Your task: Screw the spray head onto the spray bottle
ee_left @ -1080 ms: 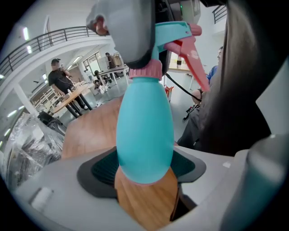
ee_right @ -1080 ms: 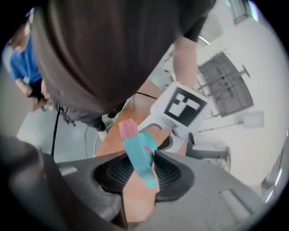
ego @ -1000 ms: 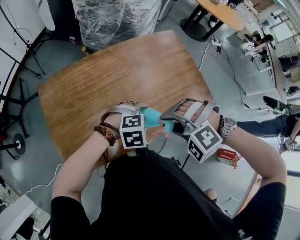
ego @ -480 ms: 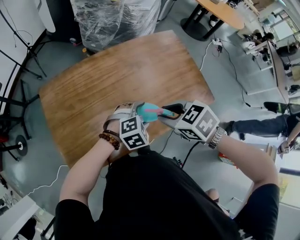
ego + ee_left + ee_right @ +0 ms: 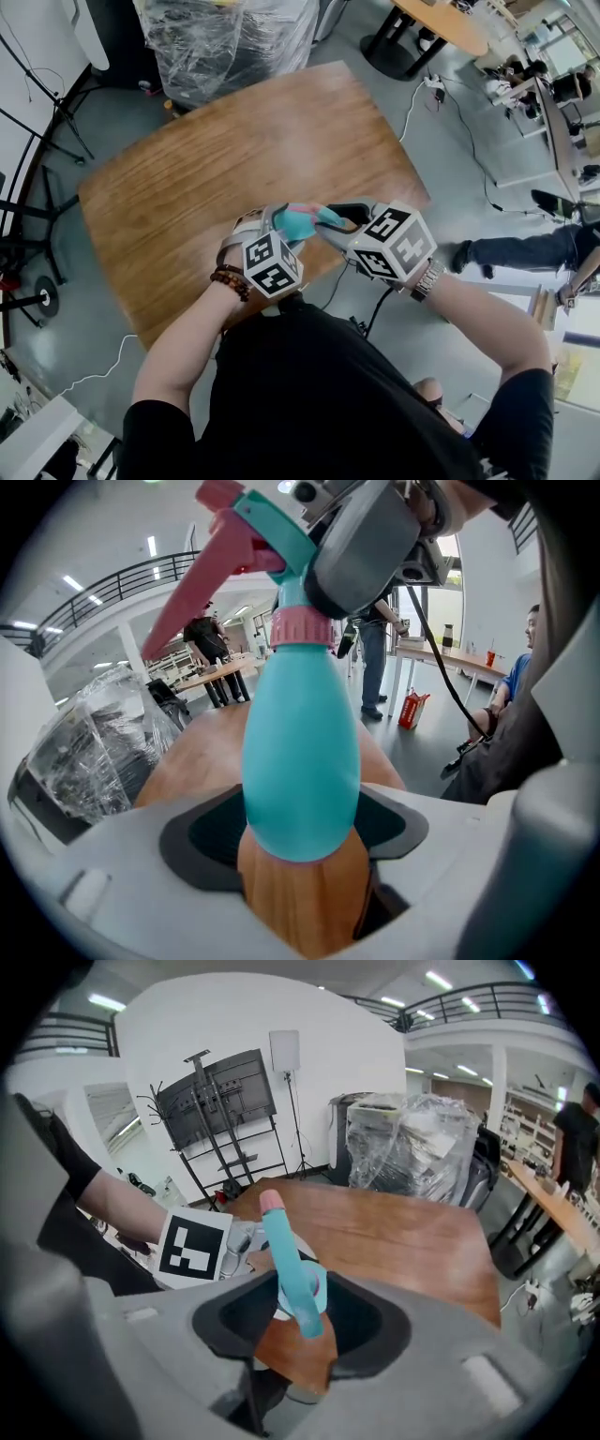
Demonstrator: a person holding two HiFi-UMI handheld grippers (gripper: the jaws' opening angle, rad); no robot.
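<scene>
Rotation is what has just happened. The right gripper (image 5: 342, 220) has rolled well over on its own axis, so its marker cube (image 5: 394, 246), which a second ago hung low beside the wrist, now faces up. Between its jaws sits the spray head (image 5: 292, 1279), with its teal spine and pink nozzle tip running away past the jaw tips. Those jaws have just been opening a little. They stand narrowly apart, and the pads look to rest against the head's sides, though I'd guess with less bite than a firm pinch.

The left gripper (image 5: 270, 221) has hardly altered its hold. Its jaws are clamped on the fat lower end of the spray bottle (image 5: 300, 752), which rises straight out from between them, clear of the table (image 5: 187, 159) lying beyond and below. Out past the left jaw tips, the pink collar (image 5: 302, 628) sits down on the bottle's neck with no gap that I can see. The pink trigger (image 5: 192, 592) juts to one side, and the right gripper's grey body covers the top of the head.

To my eye that roll was one turn of threading. The easing jaws read as the start of letting go, either to swing back for another bite or because the collar is home. How tight the thread is cannot be judged from where I stand. If the right side releases fully, the left alone carries the bottle, and its grip looks sound.
</scene>
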